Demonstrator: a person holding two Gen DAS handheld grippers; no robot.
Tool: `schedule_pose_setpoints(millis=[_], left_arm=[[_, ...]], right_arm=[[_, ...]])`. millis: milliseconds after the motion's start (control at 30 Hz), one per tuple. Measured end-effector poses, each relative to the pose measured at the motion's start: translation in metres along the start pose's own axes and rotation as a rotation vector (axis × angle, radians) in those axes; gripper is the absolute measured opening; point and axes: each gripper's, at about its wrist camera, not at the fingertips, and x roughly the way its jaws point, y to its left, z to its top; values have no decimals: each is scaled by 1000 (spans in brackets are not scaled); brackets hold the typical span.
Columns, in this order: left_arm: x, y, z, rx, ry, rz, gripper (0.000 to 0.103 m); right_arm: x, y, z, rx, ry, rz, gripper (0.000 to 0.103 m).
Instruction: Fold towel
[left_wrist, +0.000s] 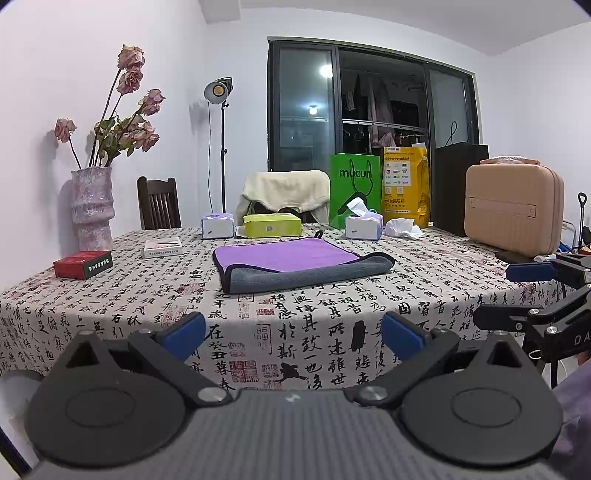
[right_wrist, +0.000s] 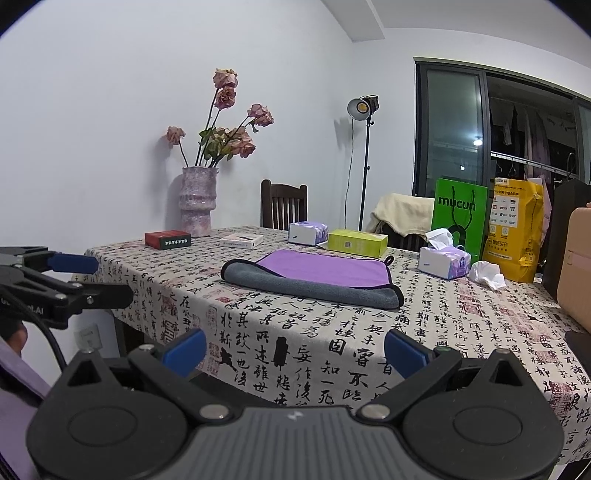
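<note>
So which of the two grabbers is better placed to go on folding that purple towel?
Neither clearly. The left gripper and right gripper are both open, hanging short of the towel. Its thick rolled fold lies toward the right's side, so perhaps right.

From my left claw's camera, the purple-and-grey microfibre towel (left_wrist: 295, 264) lies on the calligraphy-printed cloth surface (left_wrist: 332, 325) at 12 o'clock. Behind it sits the lime-green cardboard box (left_wrist: 272, 225), between two white tissue boxes (left_wrist: 217, 226) (left_wrist: 364, 227). At 10 o'clock I see the red flat box (left_wrist: 83, 264), and behind it the mottled pink ceramic vase (left_wrist: 91, 208). At 2 o'clock stands the beige hard-shell case (left_wrist: 513, 210).
</note>
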Motion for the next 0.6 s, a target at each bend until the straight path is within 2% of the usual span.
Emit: schedule_pose_setpoints(millis=[600], left_arm=[[4,-3,-2,32,1,-4,103]], right_arm=[[4,0,-4,18,-1,1,103]])
